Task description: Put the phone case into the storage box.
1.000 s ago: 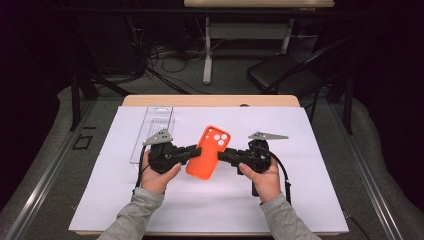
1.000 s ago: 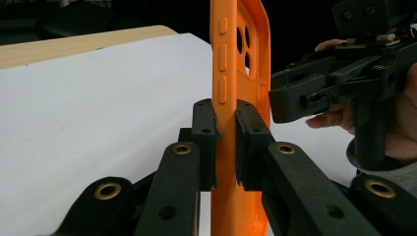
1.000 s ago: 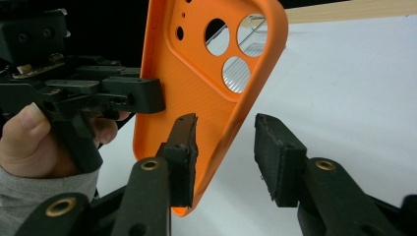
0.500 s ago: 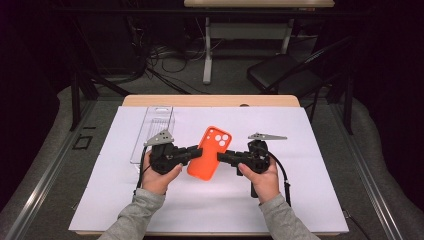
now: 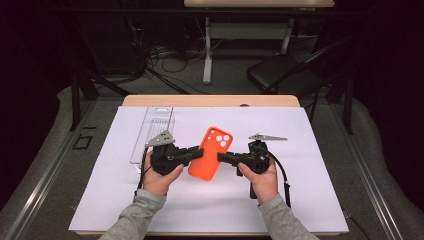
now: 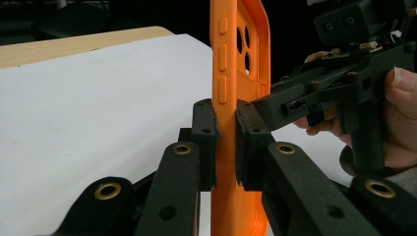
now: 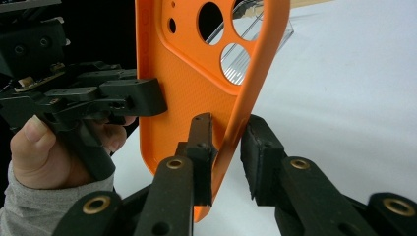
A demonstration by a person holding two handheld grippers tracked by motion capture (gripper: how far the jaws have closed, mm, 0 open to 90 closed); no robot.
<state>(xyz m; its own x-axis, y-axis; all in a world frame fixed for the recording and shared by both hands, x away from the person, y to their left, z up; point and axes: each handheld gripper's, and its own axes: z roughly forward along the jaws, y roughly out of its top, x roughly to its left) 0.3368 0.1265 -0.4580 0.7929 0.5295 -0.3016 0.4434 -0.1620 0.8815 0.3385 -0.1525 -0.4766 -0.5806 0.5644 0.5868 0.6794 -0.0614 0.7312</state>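
Two claws meet at orange phone case (image 5: 210,153) in high view, above white surface (image 5: 310,195). Left claw (image 5: 200,152) on case's left edge, right claw (image 5: 220,158) on right edge. Clear tray (image 5: 152,131) lies behind left hand.

Left gripper view: left claw (image 6: 225,142) squeezed tight on case (image 6: 228,73) edge, case upright.

Right gripper view: right claw (image 7: 230,157) jaws just closing around case (image 7: 196,73) rim; one pad touches rim, other pad stands just off it. Left claw (image 7: 152,98) grips far edge.
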